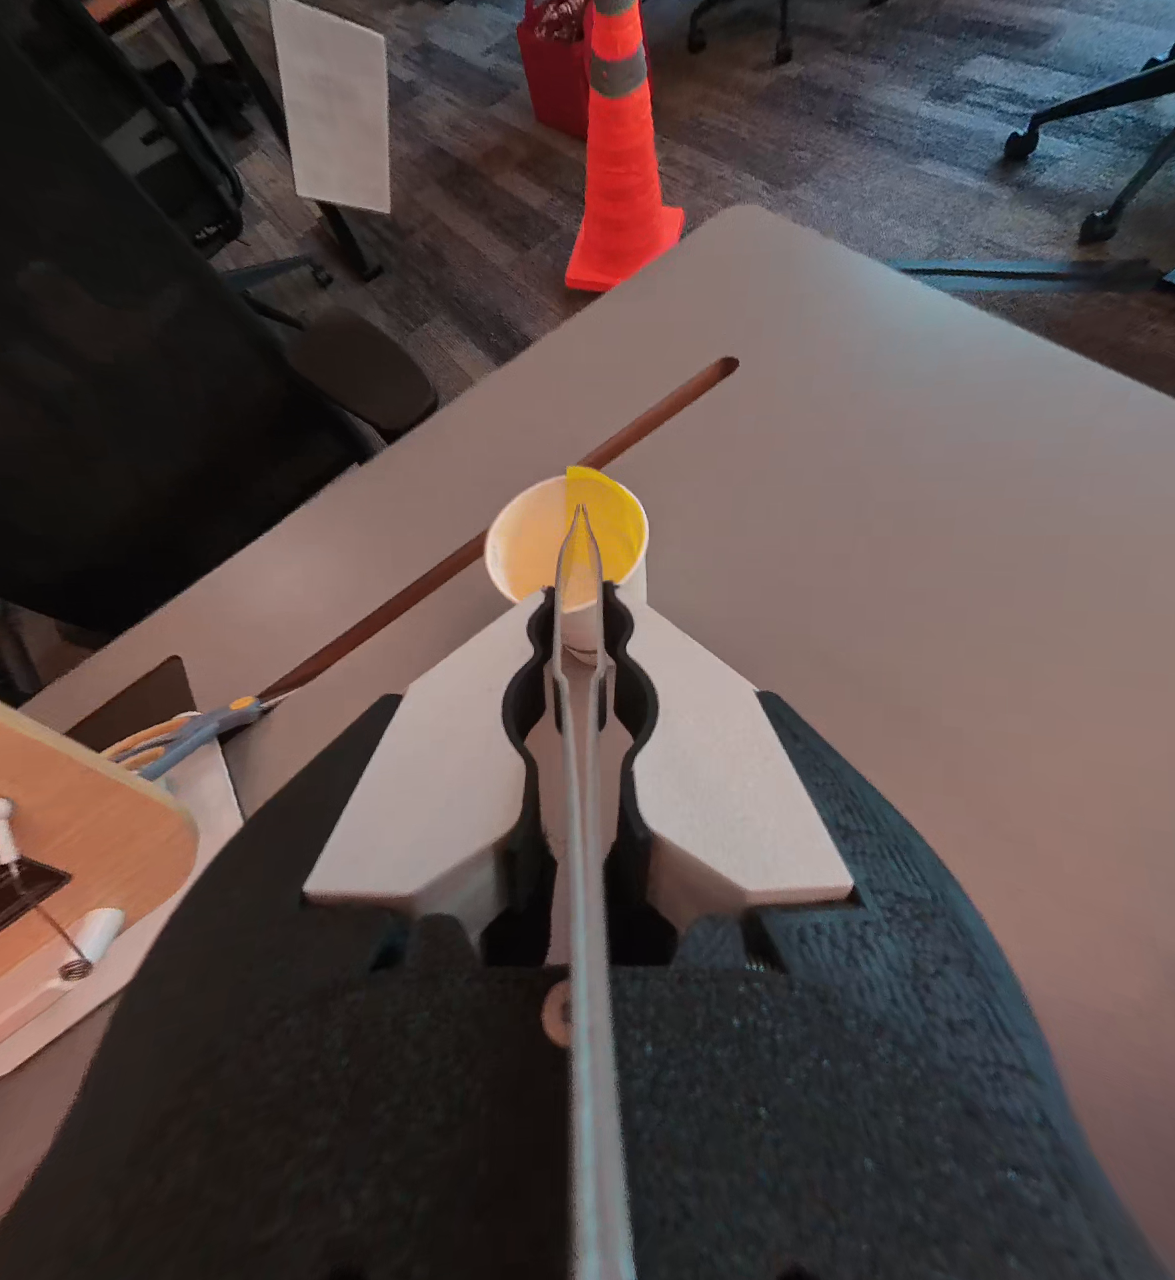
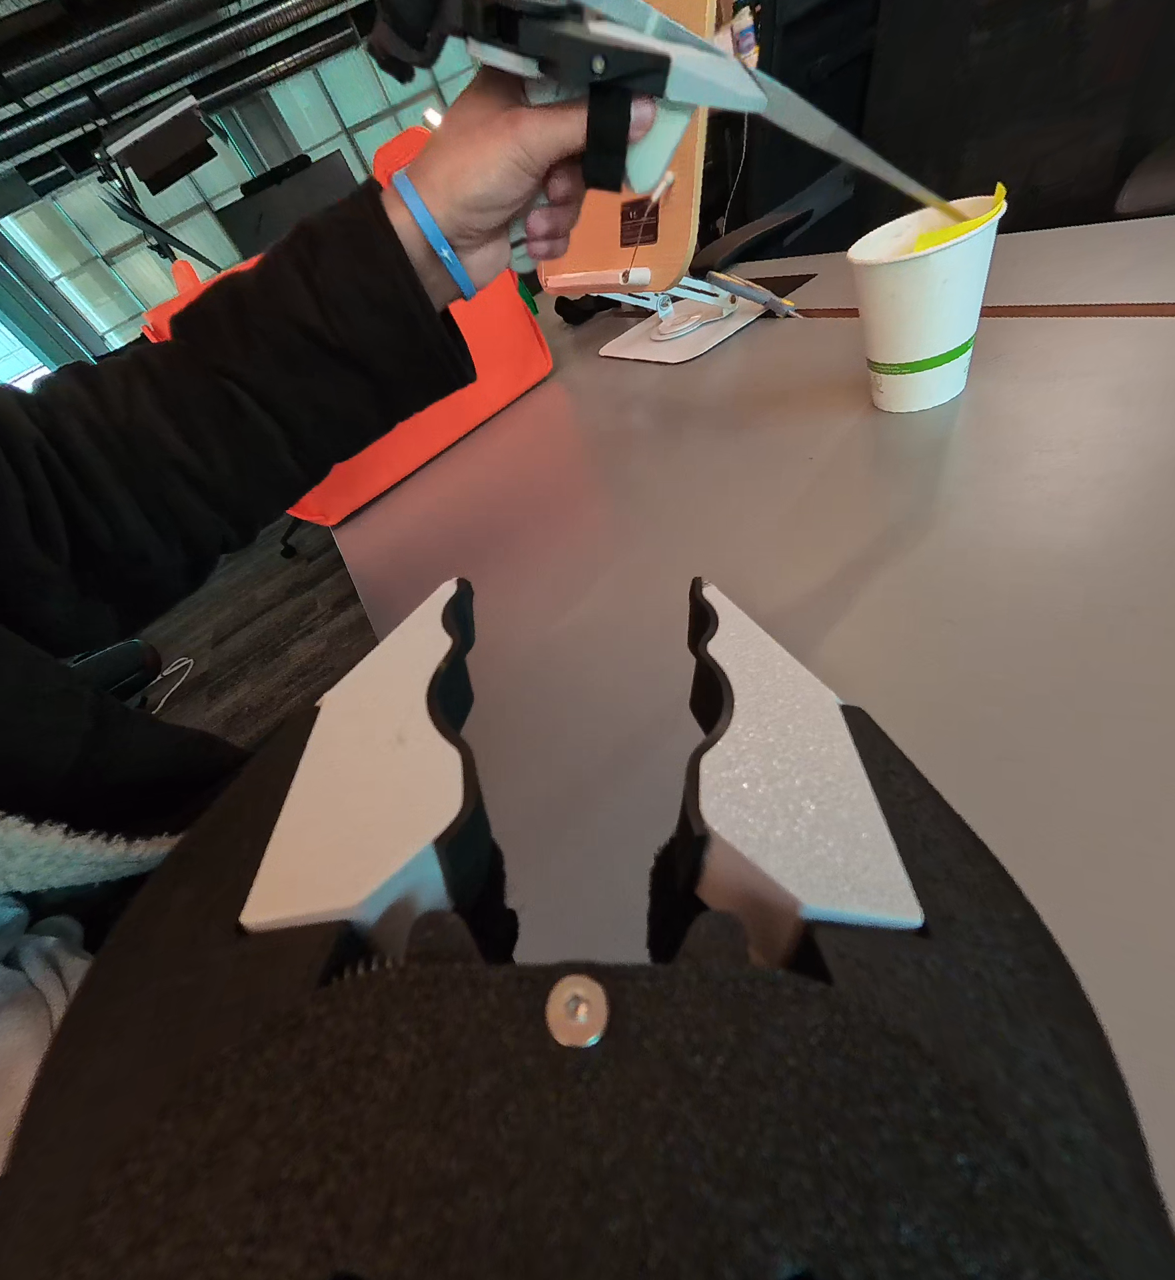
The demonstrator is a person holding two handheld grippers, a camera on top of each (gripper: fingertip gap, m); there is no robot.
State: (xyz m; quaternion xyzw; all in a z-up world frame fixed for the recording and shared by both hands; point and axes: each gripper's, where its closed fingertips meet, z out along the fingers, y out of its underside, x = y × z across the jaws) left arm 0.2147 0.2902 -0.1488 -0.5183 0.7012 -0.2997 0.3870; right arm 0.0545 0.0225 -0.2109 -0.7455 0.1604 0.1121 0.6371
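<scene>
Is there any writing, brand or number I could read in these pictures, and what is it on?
White sheet on a stand: faint print, too blurred to read.
Paper cup: tiny print by its green band, too small to read.
Dark label on the wooden board: too small to read.
Tweezers in the left gripper: no writing seen.

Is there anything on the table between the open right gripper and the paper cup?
Nothing visible. In the right wrist view, bare table runs from the right gripper to the cup. The left gripper's tweezers reach the cup's mouth from above, holding a yellow piece.
</scene>
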